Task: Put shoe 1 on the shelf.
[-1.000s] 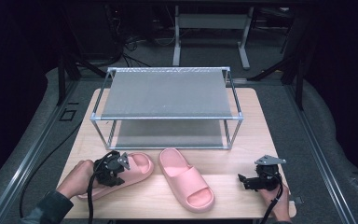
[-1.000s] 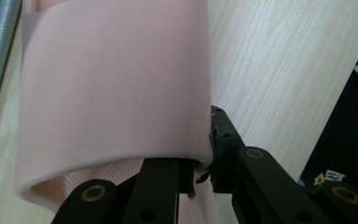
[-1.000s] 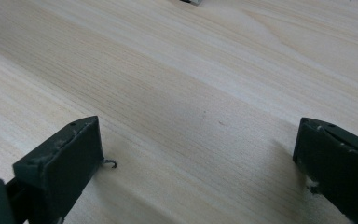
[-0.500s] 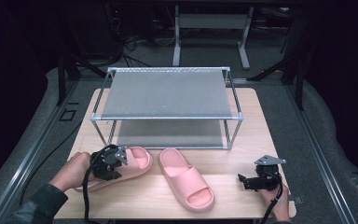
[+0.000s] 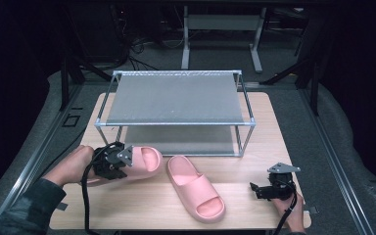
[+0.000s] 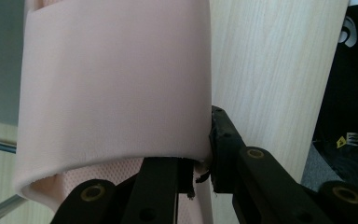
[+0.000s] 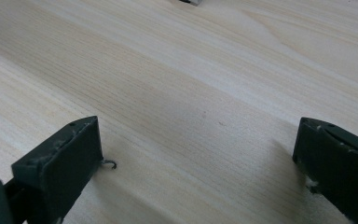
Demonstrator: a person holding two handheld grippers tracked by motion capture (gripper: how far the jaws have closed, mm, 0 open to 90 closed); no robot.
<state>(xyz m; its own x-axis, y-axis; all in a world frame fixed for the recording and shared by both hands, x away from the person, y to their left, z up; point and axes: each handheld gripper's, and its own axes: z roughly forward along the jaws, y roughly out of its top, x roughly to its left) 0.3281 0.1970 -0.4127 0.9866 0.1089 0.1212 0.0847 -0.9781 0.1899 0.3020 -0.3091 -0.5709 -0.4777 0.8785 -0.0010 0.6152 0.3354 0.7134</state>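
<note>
Rack: a two-tier metal shelf rack (image 5: 176, 100) stood at the far middle of the wooden table (image 5: 254, 205), toward twelve o'clock from the person's edge. Both of its grey tiers looked bare, as far as I could see; the lower one lay partly in shadow.

Left gripper: the left gripper (image 5: 120, 164) sat at about nine o'clock on the table, gripped by the person's left hand (image 5: 73, 164). Its jaws were closed tight on the side wall of the held slipper (image 5: 144, 160), pinching the pink strap edge between the pads, as the left gripper view showed.

Held slipper: pink, just in front of the rack's left front leg, at about eleven o'clock from the other slipper.

Second slipper: the loose slipper (image 5: 196, 188) lay flat on the table at about six o'clock from the rack, toe toward the near edge, just beside the held one.

Right gripper: the right gripper (image 5: 262, 188) rested at about four o'clock, well apart from both slippers. Its jaws stood wide apart with only bare wood between them.
</note>
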